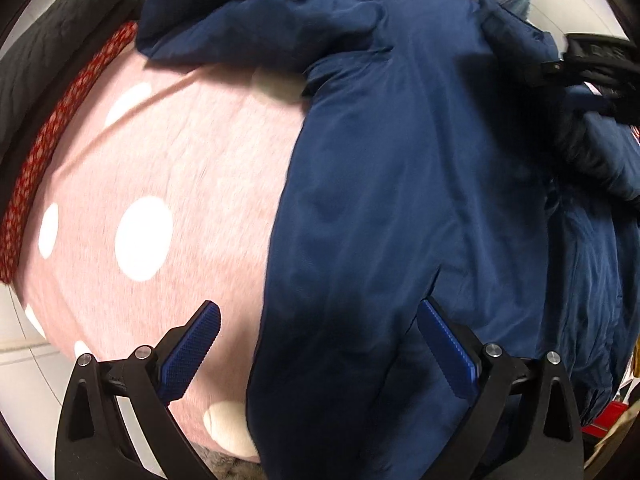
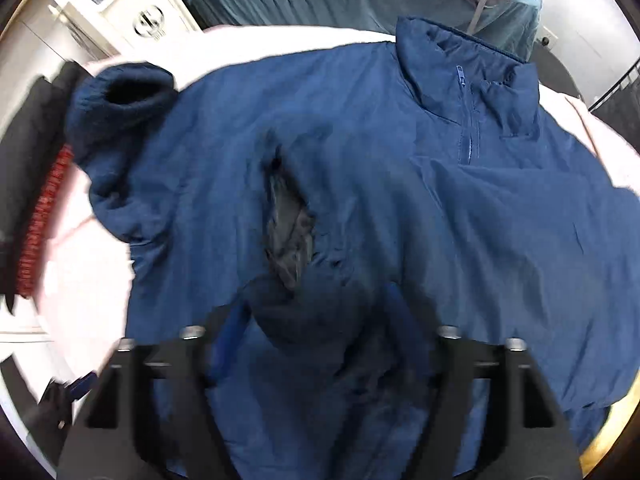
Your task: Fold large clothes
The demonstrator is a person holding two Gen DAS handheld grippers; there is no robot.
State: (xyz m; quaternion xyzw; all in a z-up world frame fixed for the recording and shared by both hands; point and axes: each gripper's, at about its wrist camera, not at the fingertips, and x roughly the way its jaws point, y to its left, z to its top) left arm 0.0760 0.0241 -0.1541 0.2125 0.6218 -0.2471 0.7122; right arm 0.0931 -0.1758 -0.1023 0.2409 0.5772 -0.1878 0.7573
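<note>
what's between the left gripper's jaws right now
In the left wrist view the left gripper is open above the blue jacket's edge, where it meets the pink spotted cover; nothing is clamped.

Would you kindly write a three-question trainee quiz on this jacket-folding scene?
1. True or false: the left gripper is open above the jacket.
2. The bedcover under the jacket is: A green striped, B pink with white dots, C plain grey.
3. Fill in: the zipper runs down from the jacket's ____.

Key: 1 true; 2 B; 3 collar.
</note>
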